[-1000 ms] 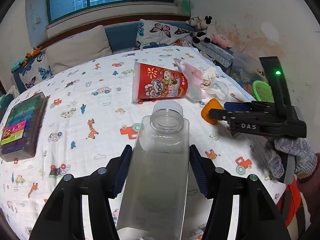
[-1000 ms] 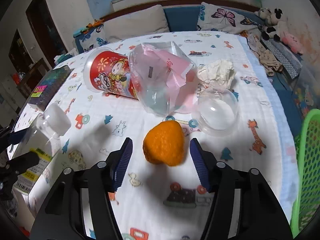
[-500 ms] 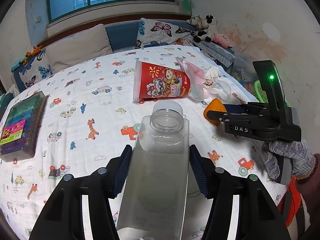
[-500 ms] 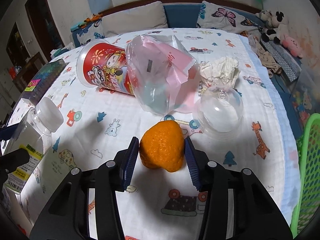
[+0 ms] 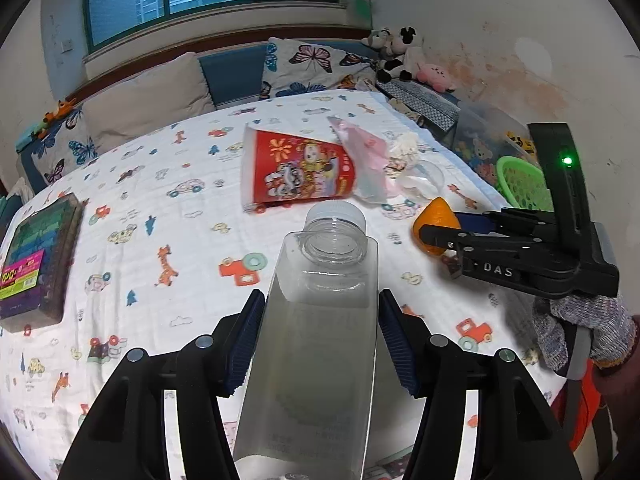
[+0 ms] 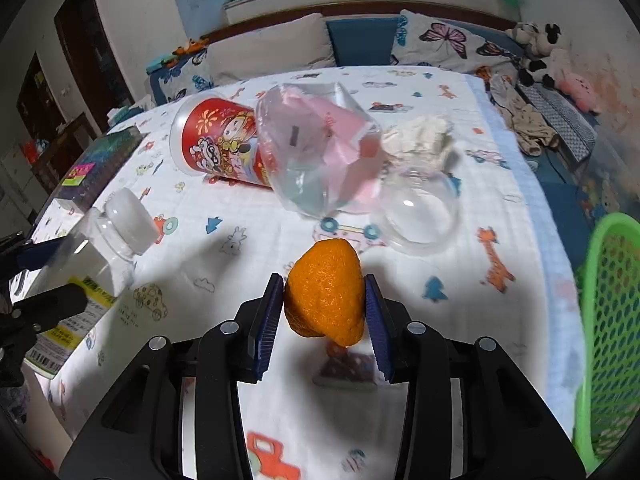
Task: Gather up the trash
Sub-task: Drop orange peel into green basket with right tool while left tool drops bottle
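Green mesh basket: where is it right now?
Right wrist view: the green mesh basket sits at the far right edge, off the bed's right side, right of the orange peel.

The right gripper [image 6: 325,322] clamps an orange peel [image 6: 325,290] between its blue pads, lifted over the bed [image 6: 520,264]. Beyond lie a clear dome lid [image 6: 416,216], a plastic bag [image 6: 320,152] and a red cup [image 6: 216,140] on its side. A green basket [image 6: 612,300] stands off the bed's right edge.

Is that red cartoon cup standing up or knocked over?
Knocked over. The red cup lies on its side on the bedsheet, its wide rim facing sideways, with the plastic bag against its narrow end.
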`<state>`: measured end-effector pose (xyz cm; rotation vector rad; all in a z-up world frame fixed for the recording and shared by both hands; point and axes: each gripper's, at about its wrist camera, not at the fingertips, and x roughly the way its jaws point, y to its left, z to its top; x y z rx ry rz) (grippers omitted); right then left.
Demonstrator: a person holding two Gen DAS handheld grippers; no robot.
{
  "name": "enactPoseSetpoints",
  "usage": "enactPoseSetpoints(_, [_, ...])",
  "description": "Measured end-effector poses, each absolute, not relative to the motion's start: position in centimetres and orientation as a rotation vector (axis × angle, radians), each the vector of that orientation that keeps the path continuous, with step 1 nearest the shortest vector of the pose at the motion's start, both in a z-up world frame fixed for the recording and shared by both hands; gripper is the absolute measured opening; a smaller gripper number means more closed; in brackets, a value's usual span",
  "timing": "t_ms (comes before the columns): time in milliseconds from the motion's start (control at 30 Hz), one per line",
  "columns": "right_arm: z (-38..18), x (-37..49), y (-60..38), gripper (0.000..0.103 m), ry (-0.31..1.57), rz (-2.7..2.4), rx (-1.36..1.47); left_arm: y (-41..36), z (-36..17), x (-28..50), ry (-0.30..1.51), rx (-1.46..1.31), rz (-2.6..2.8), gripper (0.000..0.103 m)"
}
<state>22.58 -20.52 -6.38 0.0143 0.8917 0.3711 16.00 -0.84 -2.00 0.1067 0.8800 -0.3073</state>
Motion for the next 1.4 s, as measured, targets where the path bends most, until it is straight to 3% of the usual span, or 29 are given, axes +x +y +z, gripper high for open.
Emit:
enactPoseSetpoints(700, [-4.1,17.2,-34.6,0.041,0.83,0.164,0.126,-11.4,-0.8,16.5,0.865,0.188,-0.458,0.056])
enactPoseSetpoints(1400, [-6.5,14.8,-48.8,0.044,0.865,-0.115,0.233,-23.3,0.1,18.7,0.856,0.284,-0.588,0.056])
